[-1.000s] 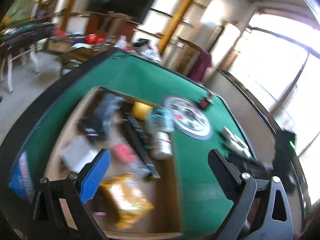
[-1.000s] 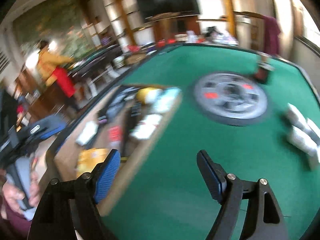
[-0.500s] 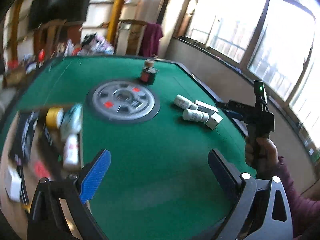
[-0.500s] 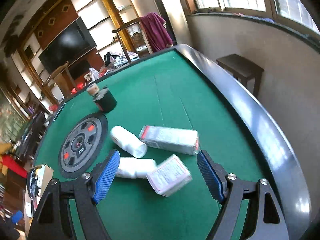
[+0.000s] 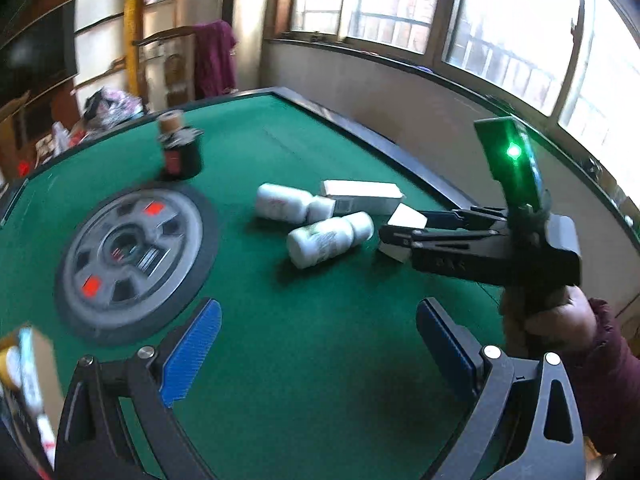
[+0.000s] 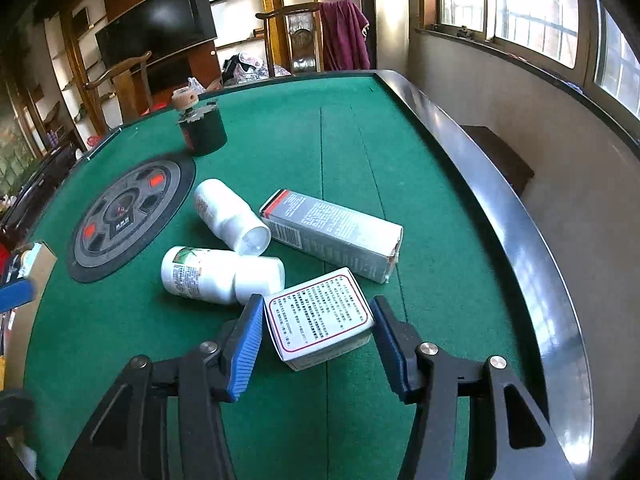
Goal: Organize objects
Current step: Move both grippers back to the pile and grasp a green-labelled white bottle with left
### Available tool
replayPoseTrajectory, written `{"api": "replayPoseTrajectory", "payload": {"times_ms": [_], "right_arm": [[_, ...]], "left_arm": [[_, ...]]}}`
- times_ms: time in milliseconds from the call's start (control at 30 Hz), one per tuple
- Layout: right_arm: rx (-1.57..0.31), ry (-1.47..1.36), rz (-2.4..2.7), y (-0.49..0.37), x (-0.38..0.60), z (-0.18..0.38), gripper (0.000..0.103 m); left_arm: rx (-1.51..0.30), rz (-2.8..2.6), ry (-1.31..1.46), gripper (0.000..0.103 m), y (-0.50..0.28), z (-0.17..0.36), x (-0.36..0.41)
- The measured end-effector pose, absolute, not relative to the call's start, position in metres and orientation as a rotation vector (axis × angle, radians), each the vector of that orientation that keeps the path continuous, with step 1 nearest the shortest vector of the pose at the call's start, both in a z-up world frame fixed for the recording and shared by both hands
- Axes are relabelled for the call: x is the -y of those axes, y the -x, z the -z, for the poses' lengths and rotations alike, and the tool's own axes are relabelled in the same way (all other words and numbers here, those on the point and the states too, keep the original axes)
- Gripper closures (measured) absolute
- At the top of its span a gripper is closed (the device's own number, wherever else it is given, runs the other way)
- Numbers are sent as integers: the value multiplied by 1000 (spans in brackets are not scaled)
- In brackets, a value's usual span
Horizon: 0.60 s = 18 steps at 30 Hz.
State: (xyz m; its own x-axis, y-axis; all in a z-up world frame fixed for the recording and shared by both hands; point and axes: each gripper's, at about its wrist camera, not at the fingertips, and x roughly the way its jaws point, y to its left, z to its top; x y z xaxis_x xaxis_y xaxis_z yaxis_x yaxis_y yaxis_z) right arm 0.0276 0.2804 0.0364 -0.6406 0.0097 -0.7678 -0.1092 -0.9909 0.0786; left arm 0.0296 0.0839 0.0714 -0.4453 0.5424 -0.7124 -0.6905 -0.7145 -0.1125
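A small white box with red-bordered print [image 6: 320, 316] lies on the green table between the fingers of my right gripper [image 6: 318, 320]. The jaws are open around it, the pads close to its sides. The box also shows in the left wrist view [image 5: 404, 220], with the right gripper [image 5: 400, 232] around it. Two white bottles [image 6: 218, 270] [image 6: 230, 212] and a long grey box [image 6: 332, 234] lie just beyond. My left gripper [image 5: 316, 344] is open and empty over bare felt, short of the bottles [image 5: 324, 238].
A round grey disc [image 6: 128, 216] is set in the table's middle. A dark jar with a cork top [image 6: 200, 126] stands behind it. A cardboard box of items [image 5: 24, 364] sits at the left. The table's black rail [image 6: 500, 216] runs along the right.
Both grippers swung right, away from the cardboard box toward the bottles and boxes. The right gripper moved in around the small white box and narrowed its jaws.
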Motion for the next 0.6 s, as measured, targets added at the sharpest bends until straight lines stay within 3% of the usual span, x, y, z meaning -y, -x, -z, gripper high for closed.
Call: {"api": "replayPoseTrajectory", "payload": {"times_ms": [167,367,467,533,600], "right_arm": [[-319,1290,-2774,-40,-307,-36,45],[-602,1292,-2766,-43,-336,-34,44],[-652,1309,-2759,-43,-339,-33,43],[-645,1319,-2753,-42,-337,-32,42],[-614,1330,-2751,-41,-333,-32,42]], "left_arm": [[-390,-2088,902,6,-9,-71,-126],[-598,-1973,977,6,18,-30,-174],[-605,-1960,987,7,25,-21,-187],[-577,-1959,1005,13,30,-18,-195],[-588,-1968,1036,39,31,-12,-202]]}}
